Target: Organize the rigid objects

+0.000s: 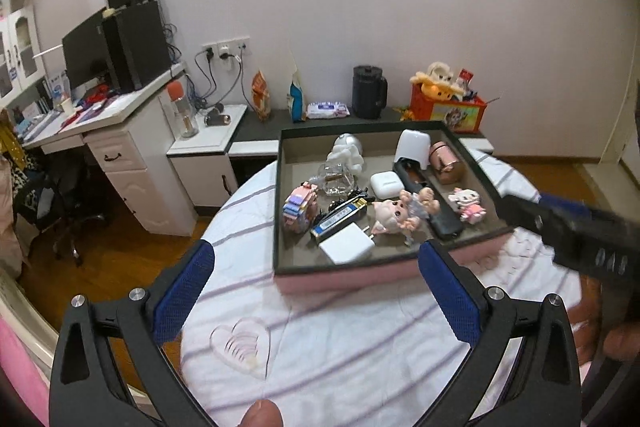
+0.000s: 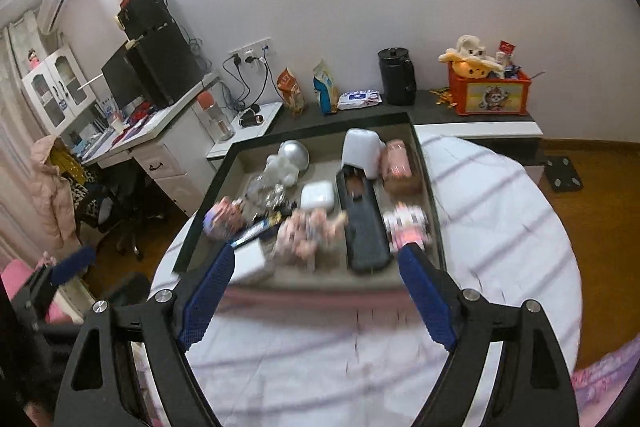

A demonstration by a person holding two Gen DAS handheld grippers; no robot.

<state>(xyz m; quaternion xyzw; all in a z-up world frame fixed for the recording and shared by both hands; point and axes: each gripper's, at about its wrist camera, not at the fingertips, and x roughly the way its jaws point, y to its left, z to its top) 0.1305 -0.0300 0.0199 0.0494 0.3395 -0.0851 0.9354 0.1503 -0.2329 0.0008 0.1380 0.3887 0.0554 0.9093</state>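
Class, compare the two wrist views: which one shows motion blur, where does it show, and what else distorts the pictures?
Right wrist view: the small toys in the tray are smeared by motion blur, while the far wall stays crisp. Left wrist view: the tray's contents are sharp; only the right gripper at the frame edge blurs. Both views: fisheye bending and dark corners.

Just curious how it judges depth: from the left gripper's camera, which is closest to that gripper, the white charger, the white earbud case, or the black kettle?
1. White charger, tray's near edge.
2. White earbud case, mid-tray.
3. Black kettle, on the shelf by the wall.
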